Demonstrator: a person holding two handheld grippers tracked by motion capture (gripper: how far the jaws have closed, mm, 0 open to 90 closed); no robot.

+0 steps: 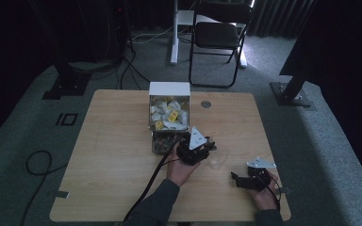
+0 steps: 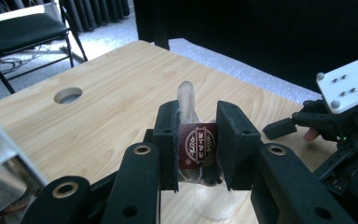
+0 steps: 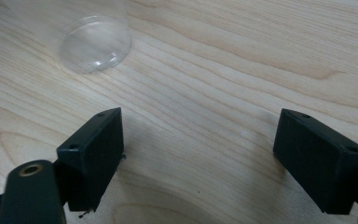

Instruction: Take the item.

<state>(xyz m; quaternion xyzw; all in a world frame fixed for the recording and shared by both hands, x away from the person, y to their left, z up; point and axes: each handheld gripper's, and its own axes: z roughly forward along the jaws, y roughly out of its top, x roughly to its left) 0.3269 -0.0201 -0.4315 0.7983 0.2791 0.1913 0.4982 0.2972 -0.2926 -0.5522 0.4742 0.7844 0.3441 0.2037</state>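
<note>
Overhead, left gripper [image 1: 206, 143] sits just beside a clear cup [image 1: 218, 157], right gripper [image 1: 237, 179] nearer the table [image 1: 108, 155] edge. Left gripper view: jaws pinch a dark red packet [image 2: 196, 145] above the cup. Right gripper view: jaws spread, empty; cup ahead-left.

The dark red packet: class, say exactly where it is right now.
The dark red packet is clamped between the left gripper's jaws, just above the clear plastic cup, right of the clear box.
</note>
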